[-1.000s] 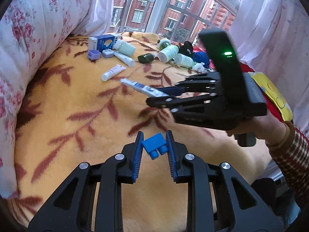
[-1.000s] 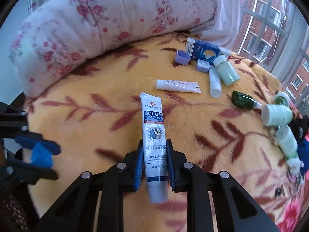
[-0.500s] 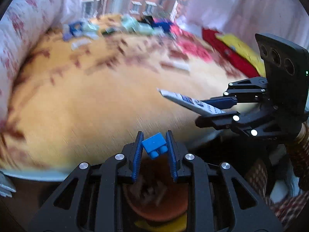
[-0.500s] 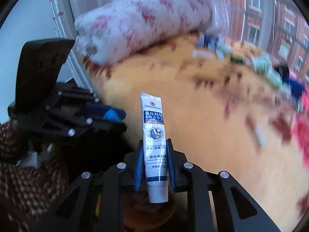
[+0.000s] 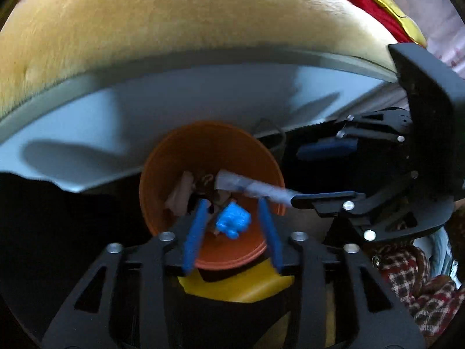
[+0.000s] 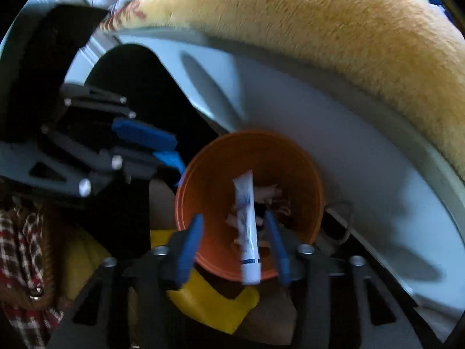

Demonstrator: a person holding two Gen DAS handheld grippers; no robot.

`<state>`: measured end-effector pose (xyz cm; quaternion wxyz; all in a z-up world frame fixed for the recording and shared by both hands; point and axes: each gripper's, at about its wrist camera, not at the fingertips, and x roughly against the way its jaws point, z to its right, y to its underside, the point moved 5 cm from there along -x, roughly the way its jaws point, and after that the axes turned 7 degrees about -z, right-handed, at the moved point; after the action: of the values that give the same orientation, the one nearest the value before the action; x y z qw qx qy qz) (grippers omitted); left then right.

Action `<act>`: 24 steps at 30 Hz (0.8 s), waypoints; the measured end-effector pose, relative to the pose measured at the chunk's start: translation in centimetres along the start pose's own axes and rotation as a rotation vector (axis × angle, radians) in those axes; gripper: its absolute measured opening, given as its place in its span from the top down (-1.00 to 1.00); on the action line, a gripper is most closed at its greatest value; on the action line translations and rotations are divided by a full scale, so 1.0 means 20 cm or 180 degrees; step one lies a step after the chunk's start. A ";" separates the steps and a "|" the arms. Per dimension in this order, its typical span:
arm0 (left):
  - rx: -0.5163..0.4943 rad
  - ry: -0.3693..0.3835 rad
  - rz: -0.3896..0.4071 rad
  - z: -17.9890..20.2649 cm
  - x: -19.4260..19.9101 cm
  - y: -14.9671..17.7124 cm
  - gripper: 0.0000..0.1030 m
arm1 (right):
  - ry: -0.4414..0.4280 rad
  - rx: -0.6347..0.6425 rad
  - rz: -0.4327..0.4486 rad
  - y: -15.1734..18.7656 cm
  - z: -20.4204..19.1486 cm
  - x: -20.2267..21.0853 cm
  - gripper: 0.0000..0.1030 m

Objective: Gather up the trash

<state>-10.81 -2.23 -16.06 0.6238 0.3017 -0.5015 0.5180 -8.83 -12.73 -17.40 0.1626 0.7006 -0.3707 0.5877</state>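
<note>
An orange bin (image 5: 174, 157) stands on the floor below the bed edge, with scraps inside; it also shows in the right wrist view (image 6: 290, 151). My left gripper (image 5: 232, 226) is open right over the bin, and a blue toy brick (image 5: 234, 221) is loose between its fingers, touching neither pad. My right gripper (image 6: 235, 241) is open over the bin too, and a white tube (image 6: 246, 226) hangs free between its fingers, close to the right pad. The right gripper (image 5: 328, 171) and the blurred tube (image 5: 255, 187) show in the left wrist view.
The yellow blanket (image 5: 174, 29) covers the bed above the pale bed frame (image 5: 203, 93). A yellow object (image 6: 215, 305) lies on the floor under the bin. The left gripper (image 6: 157, 145) shows at left in the right wrist view. A plaid sleeve (image 5: 421, 296) is at lower right.
Both grippers swung from over the bed down to the orange bin. Both have opened, and the blue brick and the white tube have come loose from the pads.
</note>
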 end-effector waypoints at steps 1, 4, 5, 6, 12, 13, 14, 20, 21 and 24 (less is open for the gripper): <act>0.0008 -0.0026 0.0011 -0.01 0.01 0.00 0.11 | -0.0023 -0.0024 0.0054 -0.01 0.00 0.02 -0.09; 0.0046 -0.0092 0.0188 -0.02 0.09 -0.03 0.11 | 0.0026 -0.0074 0.0239 -0.03 0.01 0.09 -0.18; 0.0049 -0.0119 0.0246 0.00 0.11 -0.03 0.11 | 0.0054 -0.0066 0.0343 -0.04 0.01 0.13 -0.23; 0.0056 -0.0189 0.0382 0.00 0.17 -0.05 0.11 | 0.0102 -0.0058 0.0515 -0.06 0.01 0.20 -0.29; 0.0115 -0.0635 0.1322 0.03 0.58 -0.24 -0.40 | 0.0319 -0.0148 0.1395 -0.18 0.02 0.56 -0.73; 0.0127 -0.0718 0.1421 0.03 0.63 -0.27 -0.45 | 0.0357 -0.0149 0.1508 -0.21 0.02 0.61 -0.78; 0.0145 -0.0765 0.1487 0.02 0.66 -0.30 -0.48 | 0.0430 -0.0139 0.1619 -0.24 0.02 0.66 -0.82; 0.0319 -0.0952 0.1681 0.00 0.78 -0.42 -0.57 | 0.0583 -0.0075 0.1829 -0.33 0.04 0.78 -0.89; 0.0347 -0.1009 0.1723 0.00 0.80 -0.44 -0.58 | 0.0579 -0.0077 0.1840 -0.33 0.05 0.77 -0.89; 0.0403 -0.1122 0.1806 -0.01 0.84 -0.47 -0.65 | 0.0583 -0.0102 0.1860 -0.32 0.07 0.76 -0.89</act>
<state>-2.47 1.01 1.10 0.3386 0.2731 -0.6324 0.6409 -2.75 -14.28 -1.96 0.0304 0.5057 -0.5494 0.6644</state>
